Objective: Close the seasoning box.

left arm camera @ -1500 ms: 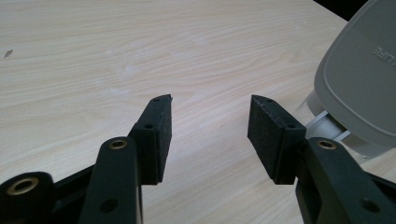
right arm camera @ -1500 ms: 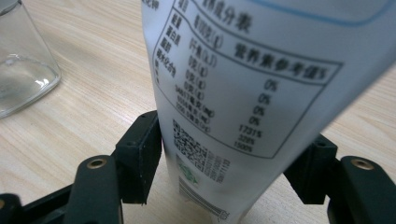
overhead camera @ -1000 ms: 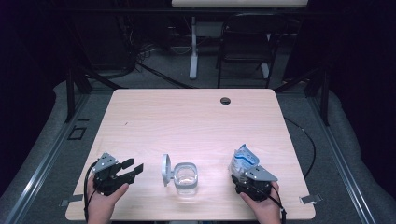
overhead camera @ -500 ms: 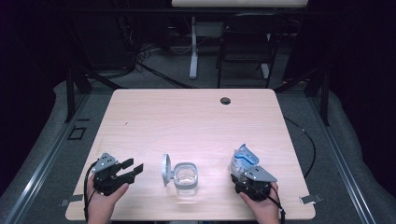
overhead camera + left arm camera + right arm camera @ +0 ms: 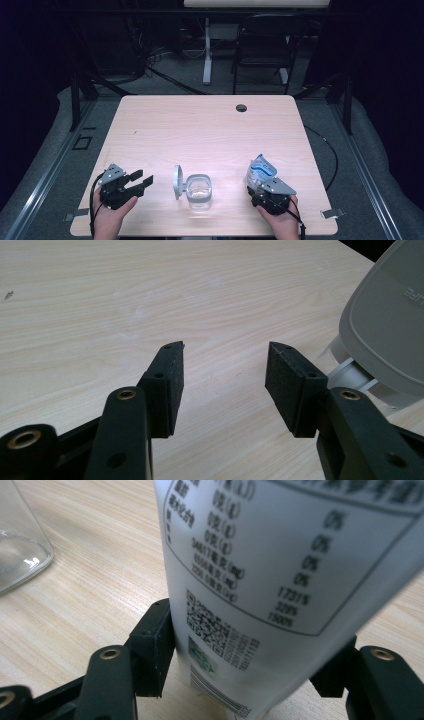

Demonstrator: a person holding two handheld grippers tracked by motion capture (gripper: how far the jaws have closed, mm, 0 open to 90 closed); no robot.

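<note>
The right gripper (image 5: 264,186) pinched a soft pouch (image 5: 280,580) right of the glass container (image 5: 199,190), the left gripper (image 5: 137,181) gaped empty; squeezing risked slippage or spillage.

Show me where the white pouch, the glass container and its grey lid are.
white pouch (image 5: 280,570): right gripper view, printed label face.
glass container (image 5: 199,191): high view, clear body.
grey lid (image 5: 387,325): left gripper view, flat outer face.
</note>
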